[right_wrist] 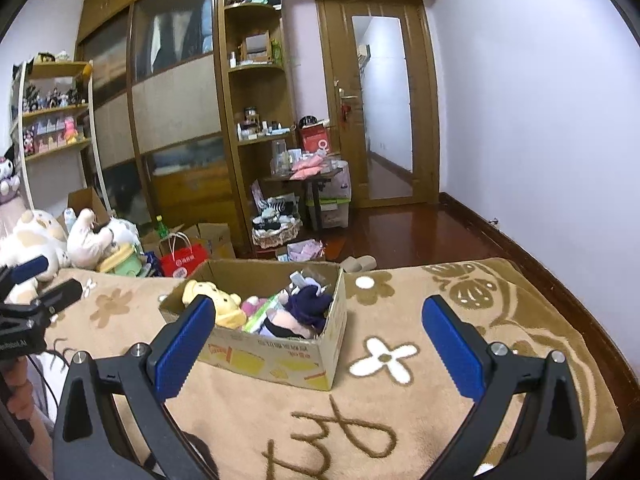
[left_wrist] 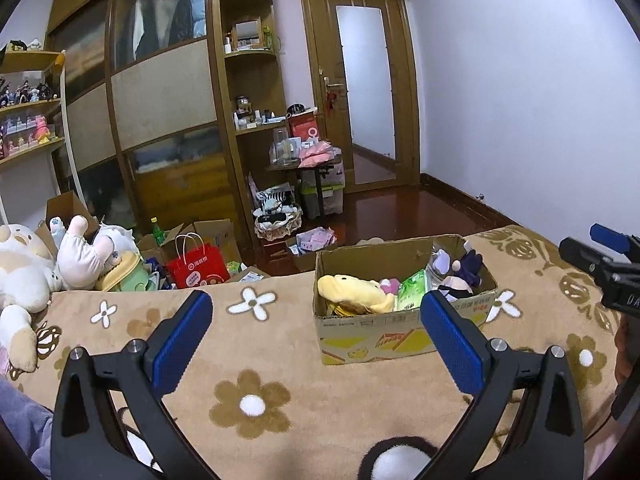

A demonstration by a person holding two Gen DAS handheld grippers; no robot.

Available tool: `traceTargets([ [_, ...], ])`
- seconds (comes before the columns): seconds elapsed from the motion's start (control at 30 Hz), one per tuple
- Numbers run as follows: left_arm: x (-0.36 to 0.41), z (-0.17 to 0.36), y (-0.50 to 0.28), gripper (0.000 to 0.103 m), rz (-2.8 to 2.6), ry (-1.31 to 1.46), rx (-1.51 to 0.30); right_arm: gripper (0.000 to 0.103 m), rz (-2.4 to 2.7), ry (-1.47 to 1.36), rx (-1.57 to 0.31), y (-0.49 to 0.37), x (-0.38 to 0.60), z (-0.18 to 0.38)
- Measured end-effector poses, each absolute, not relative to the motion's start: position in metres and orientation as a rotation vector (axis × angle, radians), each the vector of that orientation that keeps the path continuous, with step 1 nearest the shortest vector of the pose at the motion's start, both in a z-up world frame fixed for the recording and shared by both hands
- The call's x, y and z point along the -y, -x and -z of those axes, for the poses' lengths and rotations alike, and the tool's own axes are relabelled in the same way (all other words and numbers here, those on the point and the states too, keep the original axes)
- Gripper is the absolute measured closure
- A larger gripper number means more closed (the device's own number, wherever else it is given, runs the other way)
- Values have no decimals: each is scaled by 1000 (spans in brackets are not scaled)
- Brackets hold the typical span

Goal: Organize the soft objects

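An open cardboard box (left_wrist: pixel 372 326) (right_wrist: pixel 280 360) sits on a tan flowered blanket (left_wrist: pixel 280 344) (right_wrist: pixel 400 400). Inside lie a yellow plush (left_wrist: pixel 356 294) (right_wrist: pixel 222 302), a dark purple plush (left_wrist: pixel 470 266) (right_wrist: pixel 310 306), a pink toy (left_wrist: pixel 389 286) and a green packet (left_wrist: pixel 412 290). My left gripper (left_wrist: pixel 316 338) hovers open before the box with nothing between its blue pads. My right gripper (right_wrist: pixel 318 344) is open too, the box just past its left finger. Each gripper shows at the edge of the other's view: right (left_wrist: pixel 600 256), left (right_wrist: pixel 36 292).
Large white and cream plush toys (left_wrist: pixel 44 264) (right_wrist: pixel 60 240) pile at the blanket's left end. Beyond the bed edge are a red paper bag (left_wrist: pixel 198 268), cardboard boxes, a basket, a small loaded table (left_wrist: pixel 308 160), wardrobe, shelves and a wooden door (left_wrist: pixel 364 92).
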State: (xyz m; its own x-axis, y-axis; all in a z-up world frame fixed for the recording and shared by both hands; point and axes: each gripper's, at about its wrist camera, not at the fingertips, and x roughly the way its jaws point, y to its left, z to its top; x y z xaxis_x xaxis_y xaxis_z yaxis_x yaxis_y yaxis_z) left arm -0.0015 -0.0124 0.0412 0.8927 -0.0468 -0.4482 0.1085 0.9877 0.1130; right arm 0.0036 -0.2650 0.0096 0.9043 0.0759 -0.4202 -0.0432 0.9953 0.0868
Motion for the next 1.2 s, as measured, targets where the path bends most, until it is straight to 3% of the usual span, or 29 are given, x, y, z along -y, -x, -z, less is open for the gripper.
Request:
traceTargets([
  [1.2, 19, -29, -4, 1, 73, -168, -487, 0, -49, -83, -479, -12, 262, 4],
])
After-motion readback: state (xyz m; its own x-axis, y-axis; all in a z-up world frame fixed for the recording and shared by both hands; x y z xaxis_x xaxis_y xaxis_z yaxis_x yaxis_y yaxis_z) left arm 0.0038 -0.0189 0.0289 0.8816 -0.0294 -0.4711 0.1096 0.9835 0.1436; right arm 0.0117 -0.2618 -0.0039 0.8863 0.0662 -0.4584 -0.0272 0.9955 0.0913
